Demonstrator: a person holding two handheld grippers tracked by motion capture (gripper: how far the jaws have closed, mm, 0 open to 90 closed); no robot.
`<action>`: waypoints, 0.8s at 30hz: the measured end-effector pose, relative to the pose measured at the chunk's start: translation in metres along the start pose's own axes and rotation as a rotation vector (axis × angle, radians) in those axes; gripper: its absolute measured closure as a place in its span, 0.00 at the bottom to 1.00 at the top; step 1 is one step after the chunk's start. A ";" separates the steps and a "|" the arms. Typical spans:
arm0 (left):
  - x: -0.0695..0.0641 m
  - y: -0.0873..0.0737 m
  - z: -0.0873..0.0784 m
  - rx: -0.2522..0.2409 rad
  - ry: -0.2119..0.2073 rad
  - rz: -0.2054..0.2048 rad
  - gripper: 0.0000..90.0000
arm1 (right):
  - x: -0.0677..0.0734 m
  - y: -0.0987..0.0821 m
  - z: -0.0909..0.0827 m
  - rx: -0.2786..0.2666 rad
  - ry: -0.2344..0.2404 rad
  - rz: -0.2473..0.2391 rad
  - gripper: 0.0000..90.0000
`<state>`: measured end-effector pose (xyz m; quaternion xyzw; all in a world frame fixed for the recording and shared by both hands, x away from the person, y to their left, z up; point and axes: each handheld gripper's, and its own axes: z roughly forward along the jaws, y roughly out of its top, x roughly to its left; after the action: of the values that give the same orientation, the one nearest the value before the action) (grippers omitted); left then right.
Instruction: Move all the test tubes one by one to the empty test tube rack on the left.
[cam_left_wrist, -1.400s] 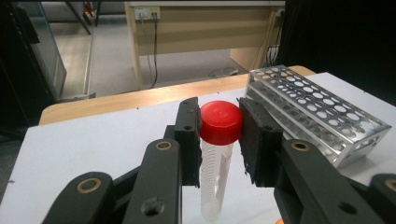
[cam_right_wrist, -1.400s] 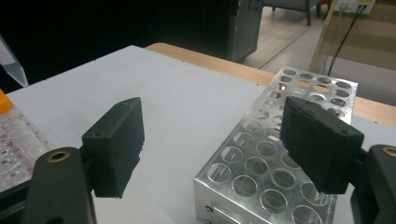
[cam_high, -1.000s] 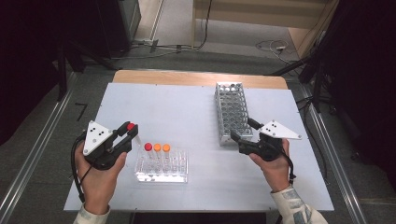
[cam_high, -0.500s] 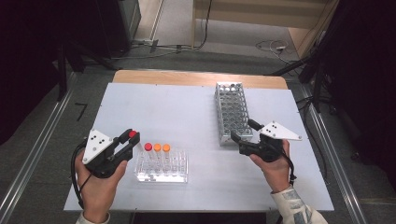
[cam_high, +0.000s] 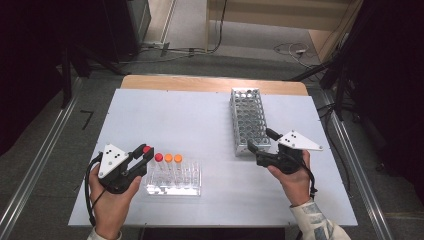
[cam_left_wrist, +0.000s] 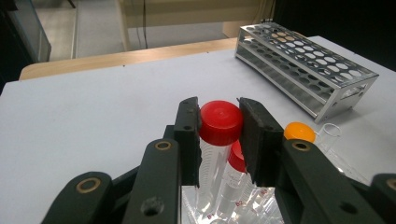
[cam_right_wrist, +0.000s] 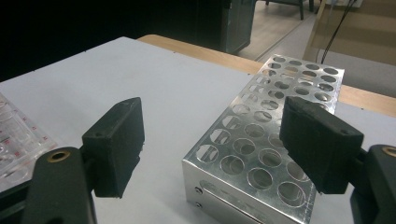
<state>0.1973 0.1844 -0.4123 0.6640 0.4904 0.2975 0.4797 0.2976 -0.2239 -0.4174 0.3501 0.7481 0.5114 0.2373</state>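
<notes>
Left gripper (cam_left_wrist: 219, 135) is clamped on the red-capped tube (cam_left_wrist: 220, 122), held at the left end of the clear rack (cam_high: 172, 180). Right gripper (cam_right_wrist: 212, 149) is released, jaws wide, just beside the metal rack (cam_right_wrist: 271, 140). Left gripper view reveals pads touching the cap; high view shows orange caps (cam_high: 173, 158) alongside.

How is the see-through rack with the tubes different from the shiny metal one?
The clear plastic rack holds capped tubes, red and orange; the metal rack shows bare holes. The clear one is low and lies by the left gripper, which grips a red-capped tube; the metal one is taller, longer, beside the right gripper. Both sit on the table.
</notes>
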 end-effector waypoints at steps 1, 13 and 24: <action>0.000 0.000 0.000 0.001 -0.001 0.000 0.79 | 0.000 0.000 0.000 0.000 0.000 -0.002 0.23; -0.002 -0.006 0.004 0.017 -0.017 0.003 0.76 | 0.000 -0.002 0.001 0.009 -0.003 0.003 0.23; 0.001 -0.004 0.001 -0.014 -0.027 -0.023 0.67 | -0.001 -0.002 0.000 0.008 -0.003 0.003 0.23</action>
<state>0.1969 0.1854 -0.4166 0.6589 0.4895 0.2862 0.4943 0.2976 -0.2247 -0.4191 0.3528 0.7492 0.5083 0.2362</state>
